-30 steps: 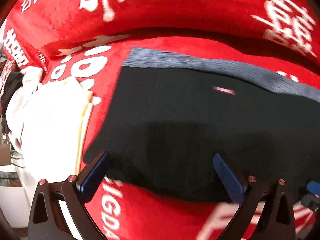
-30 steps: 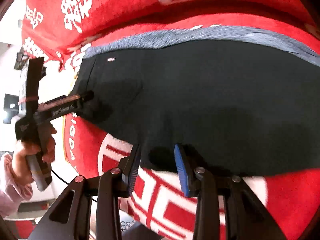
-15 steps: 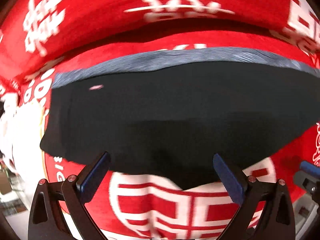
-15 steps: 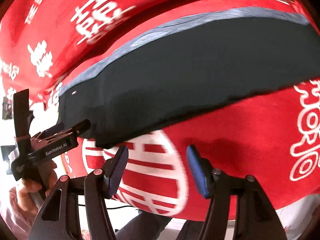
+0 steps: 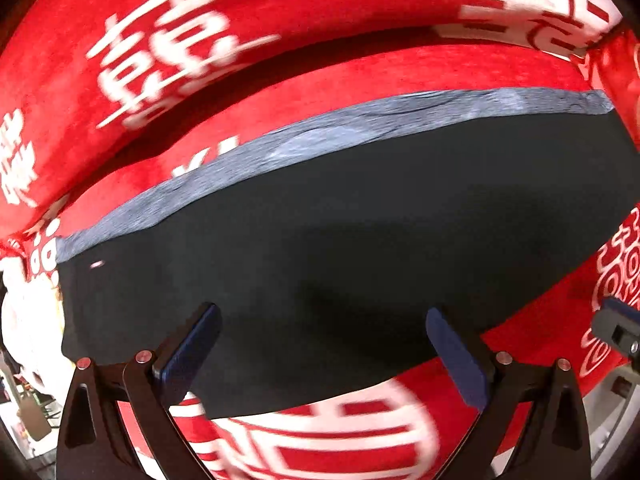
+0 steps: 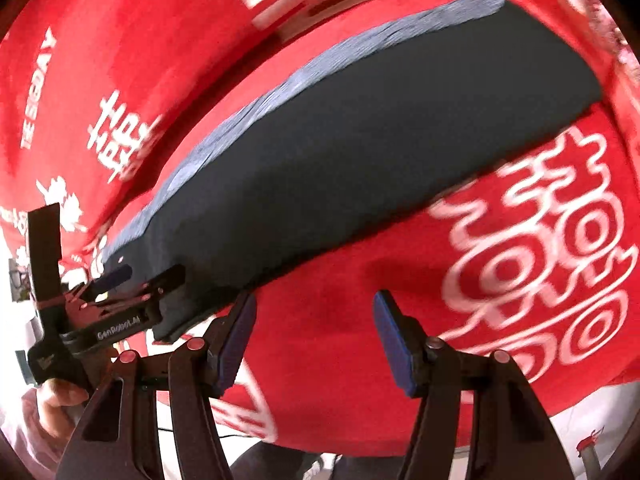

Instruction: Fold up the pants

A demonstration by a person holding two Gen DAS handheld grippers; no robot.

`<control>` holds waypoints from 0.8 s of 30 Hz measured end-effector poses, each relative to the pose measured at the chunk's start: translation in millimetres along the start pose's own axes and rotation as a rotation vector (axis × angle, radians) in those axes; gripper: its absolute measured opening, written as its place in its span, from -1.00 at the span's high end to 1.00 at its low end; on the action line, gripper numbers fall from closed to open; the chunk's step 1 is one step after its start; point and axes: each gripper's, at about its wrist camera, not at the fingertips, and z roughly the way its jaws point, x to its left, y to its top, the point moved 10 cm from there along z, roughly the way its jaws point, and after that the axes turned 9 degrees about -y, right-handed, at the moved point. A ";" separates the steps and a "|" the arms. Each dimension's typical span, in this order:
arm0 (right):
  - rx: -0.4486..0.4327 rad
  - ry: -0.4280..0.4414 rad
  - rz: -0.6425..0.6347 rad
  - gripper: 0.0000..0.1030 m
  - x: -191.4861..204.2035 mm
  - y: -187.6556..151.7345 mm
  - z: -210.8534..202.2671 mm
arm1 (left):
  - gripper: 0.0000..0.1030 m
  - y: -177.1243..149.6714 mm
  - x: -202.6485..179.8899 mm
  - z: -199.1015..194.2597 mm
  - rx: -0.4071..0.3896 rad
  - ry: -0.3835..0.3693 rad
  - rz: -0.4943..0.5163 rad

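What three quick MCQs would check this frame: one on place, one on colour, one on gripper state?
1. Where do the pants lie?
A. hung on a chair
B. flat on the red cloth
C. in a basket

2. What colour is the strip along the pants' far edge?
A. grey-blue
B. yellow
C. green

3. How is the right gripper?
A. shut on the pants
B. shut on the cloth
C. open, holding nothing

Key: 1 B, the dark pants spread flat on the printed red cloth in both views. 2 A, a grey-blue band runs the length of the far edge. 3 C, its fingers stand apart over bare red cloth, clear of the pants.
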 end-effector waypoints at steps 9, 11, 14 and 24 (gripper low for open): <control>-0.127 -0.135 0.331 -0.25 -144.7 64.0 -18.6 | -1.00 37.3 -82.6 27.3 0.001 -0.051 -0.020; -0.157 -0.144 0.377 -0.22 -162.9 71.1 -21.7 | -1.00 38.3 -89.5 36.4 0.015 -0.046 -0.030; -0.203 -0.125 0.364 0.79 -170.3 89.7 -22.5 | -1.00 39.4 -91.6 37.1 -0.005 -0.042 -0.034; -0.194 -0.184 0.320 0.52 -177.6 102.4 -29.9 | -1.00 46.4 -104.5 37.3 -0.010 -0.007 0.009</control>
